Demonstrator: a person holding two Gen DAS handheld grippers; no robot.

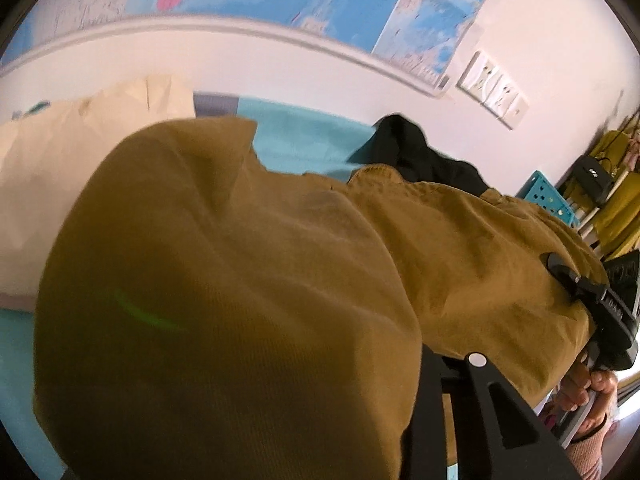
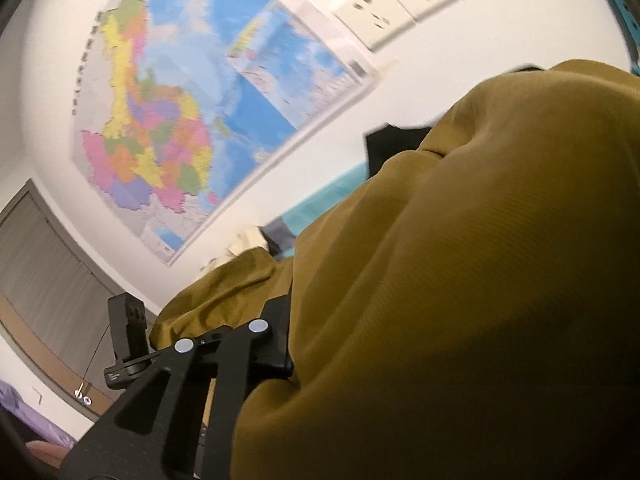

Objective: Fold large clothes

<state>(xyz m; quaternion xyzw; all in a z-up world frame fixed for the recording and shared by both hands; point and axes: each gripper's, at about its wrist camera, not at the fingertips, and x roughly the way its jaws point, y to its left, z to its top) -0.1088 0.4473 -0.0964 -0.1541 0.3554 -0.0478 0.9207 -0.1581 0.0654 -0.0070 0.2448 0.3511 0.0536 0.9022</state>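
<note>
A large mustard-brown garment [image 1: 240, 280] fills most of both views, raised and stretched between my two grippers. In the left wrist view it drapes over my left gripper [image 1: 448, 364]; only the black finger arms show and the tips are buried in the cloth. At the right edge my right gripper [image 1: 560, 270] bites into the garment's edge, with a hand [image 1: 588, 392] on its handle. In the right wrist view the garment [image 2: 460, 280] covers my right gripper [image 2: 224, 338] from the right. My left gripper [image 2: 132, 320] stands beside the cloth's far edge.
A teal bed surface [image 1: 304, 136] lies below, with a black garment [image 1: 412, 152] and a cream one [image 1: 80, 152] on it. The wall behind carries a coloured map [image 2: 192, 112] and sockets [image 1: 494, 94]. A teal crate [image 1: 548, 196] and yellow hanging clothes [image 1: 616, 208] are at the right.
</note>
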